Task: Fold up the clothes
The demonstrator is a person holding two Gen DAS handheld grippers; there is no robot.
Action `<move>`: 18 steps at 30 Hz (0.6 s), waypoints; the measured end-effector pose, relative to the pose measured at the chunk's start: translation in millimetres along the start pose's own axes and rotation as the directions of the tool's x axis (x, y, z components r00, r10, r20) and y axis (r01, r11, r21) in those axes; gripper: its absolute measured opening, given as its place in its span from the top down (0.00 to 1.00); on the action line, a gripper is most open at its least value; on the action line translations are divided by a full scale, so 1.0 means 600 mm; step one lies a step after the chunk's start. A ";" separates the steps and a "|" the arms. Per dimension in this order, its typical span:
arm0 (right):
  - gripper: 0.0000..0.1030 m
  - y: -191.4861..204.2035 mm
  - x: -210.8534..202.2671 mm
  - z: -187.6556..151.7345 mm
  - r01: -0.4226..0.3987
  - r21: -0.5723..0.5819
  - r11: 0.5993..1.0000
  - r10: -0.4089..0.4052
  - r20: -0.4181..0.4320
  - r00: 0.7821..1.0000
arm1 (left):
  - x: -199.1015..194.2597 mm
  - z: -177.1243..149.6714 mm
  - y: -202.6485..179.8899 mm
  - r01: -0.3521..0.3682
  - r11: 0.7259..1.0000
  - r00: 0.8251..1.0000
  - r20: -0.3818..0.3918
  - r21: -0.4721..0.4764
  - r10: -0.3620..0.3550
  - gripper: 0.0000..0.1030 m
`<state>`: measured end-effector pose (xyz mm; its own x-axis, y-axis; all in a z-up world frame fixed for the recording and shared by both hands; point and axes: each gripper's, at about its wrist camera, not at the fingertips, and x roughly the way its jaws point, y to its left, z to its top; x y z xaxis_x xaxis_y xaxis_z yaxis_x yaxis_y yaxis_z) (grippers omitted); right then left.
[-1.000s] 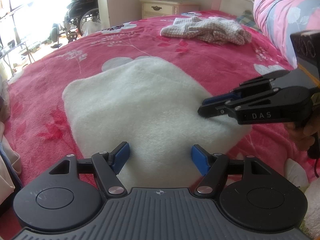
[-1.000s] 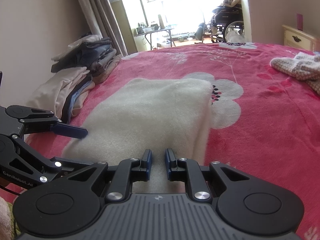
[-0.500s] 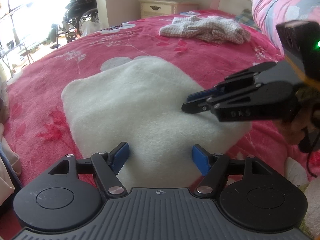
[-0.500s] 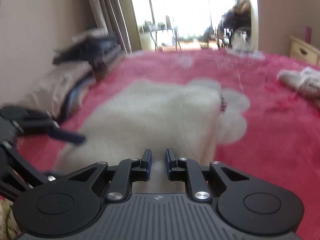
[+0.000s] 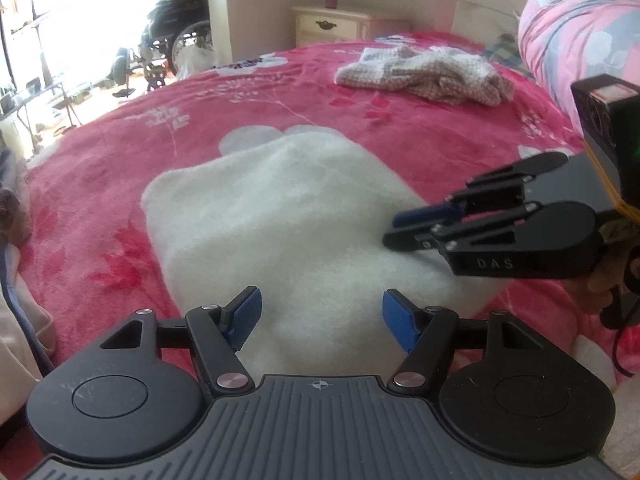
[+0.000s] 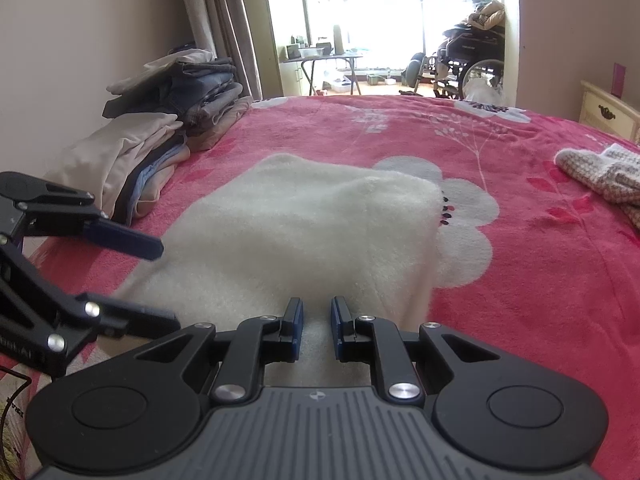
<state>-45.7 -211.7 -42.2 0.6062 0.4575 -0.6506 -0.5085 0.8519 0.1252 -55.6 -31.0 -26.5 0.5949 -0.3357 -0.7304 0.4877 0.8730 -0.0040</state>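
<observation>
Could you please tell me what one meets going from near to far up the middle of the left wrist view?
left gripper → white fleece garment → pink floral blanket → checked knit garment → bedside cabinet.

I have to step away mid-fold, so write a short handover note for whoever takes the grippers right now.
Left gripper: open, empty, over the near edge of the white fleece.
Right gripper: jaws nearly together with a narrow gap; nothing seen gripped, low over the fleece's near right part.
The fleece lies folded on the red blanket. A checked garment lies crumpled towards the far side. A stack of folded clothes sits by the wall.
Done: the stack; the fleece looks at least partly folded.
Left: finish or stack the fleece, then fold the checked garment.
</observation>
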 end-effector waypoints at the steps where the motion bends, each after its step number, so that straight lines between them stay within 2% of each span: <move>1: 0.84 0.000 0.000 0.000 0.000 0.001 1.000 0.000 0.000 1.000 | 0.000 0.002 0.002 -0.004 1.000 1.000 0.004 -0.001 0.004 0.34; 18: 0.84 -0.001 0.001 0.002 -0.001 0.017 1.000 0.001 -0.005 1.000 | 0.025 0.008 0.005 -0.015 0.999 1.000 -0.002 0.036 0.015 0.33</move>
<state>-44.5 -211.6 -41.6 0.6025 0.4574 -0.6540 -0.4986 0.8556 0.1389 -42.1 -35.1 -34.5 0.6005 -0.3220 -0.7320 0.5015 0.8646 0.0311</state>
